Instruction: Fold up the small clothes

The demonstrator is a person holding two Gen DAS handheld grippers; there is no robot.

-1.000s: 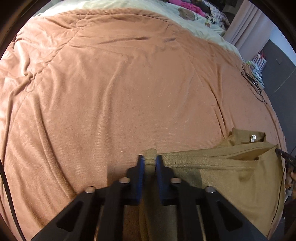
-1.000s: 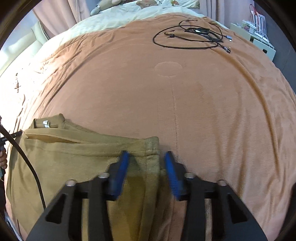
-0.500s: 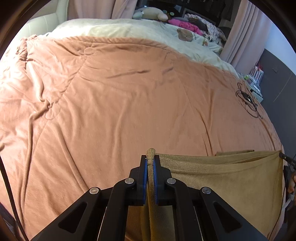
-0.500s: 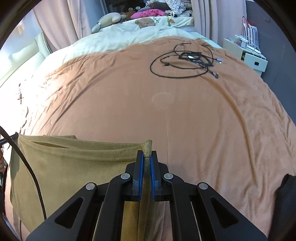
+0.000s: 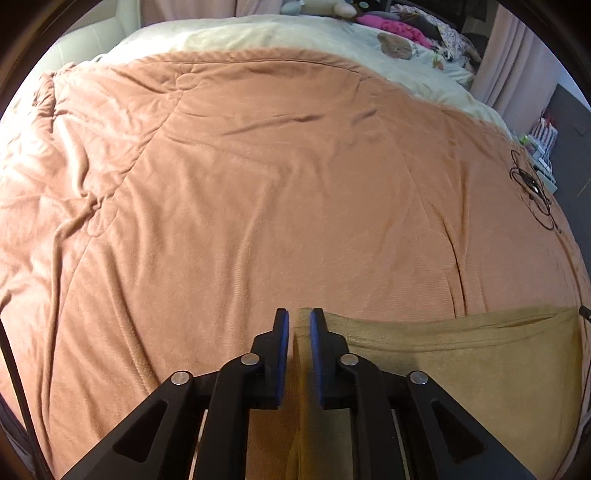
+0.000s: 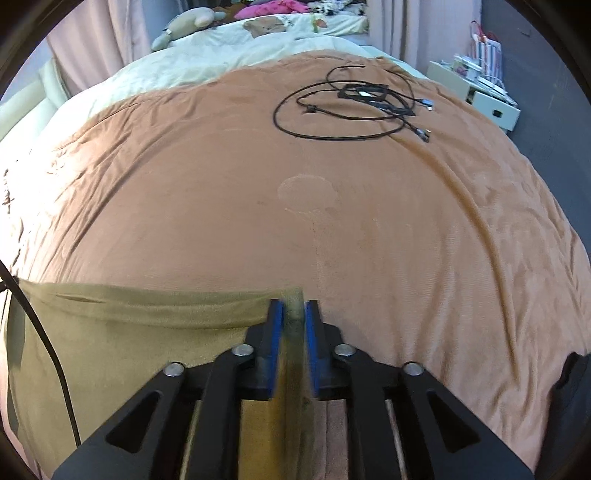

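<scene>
A mustard-brown garment (image 5: 443,350) lies flat at the near edge of a bed, on a salmon-brown blanket (image 5: 258,184). My left gripper (image 5: 297,321) is at its top left corner. Its jaws are opening, and the cloth corner stands loose between the blue pads with a gap on the left side. In the right wrist view the same garment (image 6: 129,332) spreads to the left. My right gripper (image 6: 293,310) is at its top right corner with jaws opening. The blurred cloth strip between its pads is no longer pinched.
Black cables with a small device (image 6: 351,107) lie on the blanket (image 6: 406,240) at the far right. Cream bedding (image 5: 295,33) and plush toys (image 6: 192,22) are at the head end. A white bedside unit (image 6: 476,92) stands beyond the right edge.
Both grippers had pinched the garment's top corners and lifted slightly. Now both sets of jaws have parted and the corners sit loose. The folded layer with the label is no longer seen.
</scene>
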